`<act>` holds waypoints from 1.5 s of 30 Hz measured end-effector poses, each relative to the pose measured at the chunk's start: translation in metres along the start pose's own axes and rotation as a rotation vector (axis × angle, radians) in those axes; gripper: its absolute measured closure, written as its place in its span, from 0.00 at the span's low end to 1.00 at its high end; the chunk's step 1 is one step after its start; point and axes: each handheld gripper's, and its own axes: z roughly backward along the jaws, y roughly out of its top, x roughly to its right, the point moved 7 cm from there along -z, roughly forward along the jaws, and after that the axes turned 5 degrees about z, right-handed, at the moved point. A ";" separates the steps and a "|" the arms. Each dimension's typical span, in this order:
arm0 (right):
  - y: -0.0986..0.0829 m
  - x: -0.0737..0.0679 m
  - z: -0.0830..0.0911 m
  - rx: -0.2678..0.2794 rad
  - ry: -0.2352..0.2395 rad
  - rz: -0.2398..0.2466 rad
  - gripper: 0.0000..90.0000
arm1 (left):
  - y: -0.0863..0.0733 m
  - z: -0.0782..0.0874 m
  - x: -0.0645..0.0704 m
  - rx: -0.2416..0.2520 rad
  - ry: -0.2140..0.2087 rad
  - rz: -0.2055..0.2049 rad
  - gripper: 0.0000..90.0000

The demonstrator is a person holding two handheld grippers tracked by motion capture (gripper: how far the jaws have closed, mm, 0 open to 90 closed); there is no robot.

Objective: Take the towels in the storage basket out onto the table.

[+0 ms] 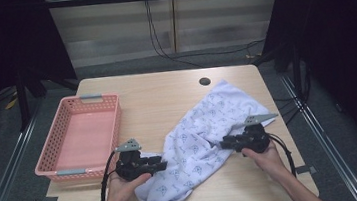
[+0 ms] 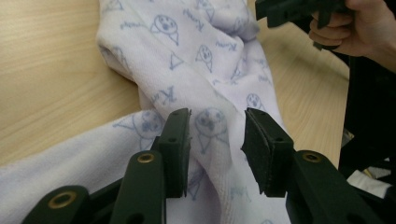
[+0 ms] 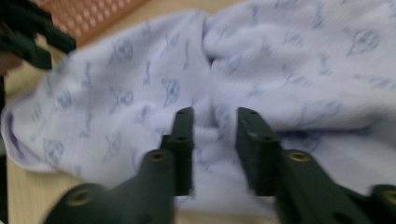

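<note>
Cloth [image 1: 205,138] near table's [image 1: 166,101] front edge: light, limp, bunches. My left tongs [image 2: 217,135] and right tongs [image 3: 214,135] are released, straddling folds; pinch a raised ridge

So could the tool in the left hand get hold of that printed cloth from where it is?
Probably yes. The left tool is open, its jaws either side of a raised fold of the cloth, with nothing between them and the fabric.

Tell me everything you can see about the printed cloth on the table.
The cloth is white soft knit with small blue animal faces and letters. It lies crumpled and bunched diagonally across the wooden table, its hemmed end at the near edge. The open left tool and right tool each straddle a fold.
</note>
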 end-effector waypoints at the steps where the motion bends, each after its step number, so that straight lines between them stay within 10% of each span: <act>1: 0.000 0.000 0.000 0.000 0.000 0.000 0.62 | 0.000 0.000 0.000 0.000 0.000 0.000 0.69; 6: -0.025 -0.024 -0.020 -0.113 0.015 0.070 0.45 | -0.010 -0.016 -0.011 -0.079 0.073 -0.015 0.79; 11: -0.028 -0.028 -0.029 -0.123 -0.019 0.120 0.48 | -0.004 -0.018 -0.024 -0.039 0.115 0.025 0.95; 16: -0.024 -0.026 -0.037 -0.138 -0.051 0.152 0.89 | 0.000 -0.013 -0.021 0.004 0.071 0.041 0.80; 21: -0.013 -0.001 -0.030 -0.112 -0.074 0.080 0.92 | 0.002 -0.005 -0.015 0.027 0.075 0.012 0.62; 28: -0.004 0.062 -0.005 -0.085 -0.217 0.018 0.92 | -0.006 -0.018 -0.021 -0.051 0.101 -0.004 0.65; 34: 0.002 0.087 -0.008 -0.049 -0.245 -0.027 0.86 | -0.016 -0.029 -0.015 -0.138 0.104 -0.067 0.68; 39: 0.006 0.059 0.017 0.003 -0.251 -0.017 0.61 | -0.030 -0.021 -0.004 -0.175 0.080 -0.082 0.85; 45: -0.021 -0.006 0.033 -0.017 -0.082 0.025 0.74 | -0.048 -0.014 0.022 -0.223 0.038 -0.112 0.80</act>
